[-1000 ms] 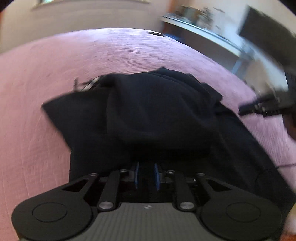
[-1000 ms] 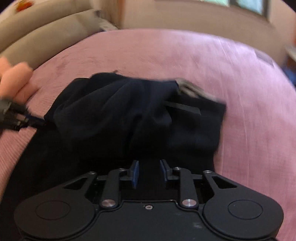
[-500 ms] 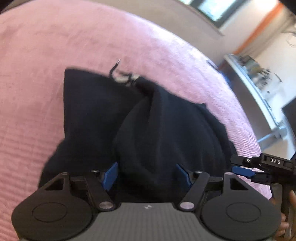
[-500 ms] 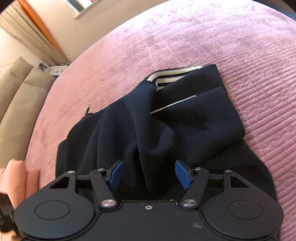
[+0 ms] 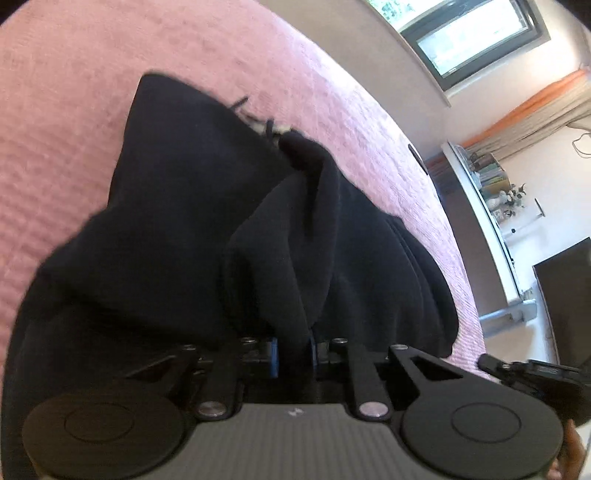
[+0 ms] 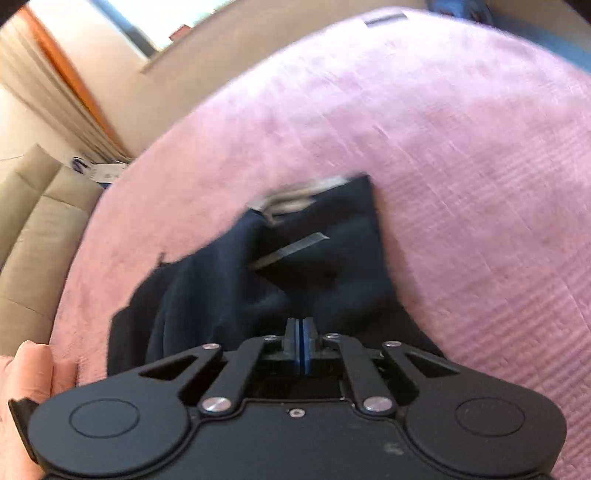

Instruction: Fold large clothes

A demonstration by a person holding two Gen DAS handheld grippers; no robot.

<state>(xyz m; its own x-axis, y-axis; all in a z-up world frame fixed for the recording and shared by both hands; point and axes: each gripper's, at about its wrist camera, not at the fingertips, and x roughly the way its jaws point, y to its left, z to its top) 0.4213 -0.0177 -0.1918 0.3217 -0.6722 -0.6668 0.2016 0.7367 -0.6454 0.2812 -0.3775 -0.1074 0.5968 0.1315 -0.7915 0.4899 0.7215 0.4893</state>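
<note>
Two grippers working dark navy fleece garment (image 5: 207, 229), bunched mid pink quilted bedspread (image 5: 59, 110). Left gripper (image 5: 293, 352) pinching raised fold; right gripper (image 6: 300, 341) pads pressing together, fabric between unclear. Judging mid-fold; next, carrying fold far across, flattening.

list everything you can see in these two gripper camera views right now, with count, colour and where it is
dark navy fabric garment: one, navy-black, bunched on the bed, pale striped collar at far end
pink textured bedspread: one, pink, under the garment
beige cushioned sofa: one, beige, beside the bed
window: one, dark-framed, on the far wall
white shelf: one, white, holds small clutter
left gripper: one, black with blue pads, pinching a garment fold
right gripper: one, black, pads together at garment edge
</note>
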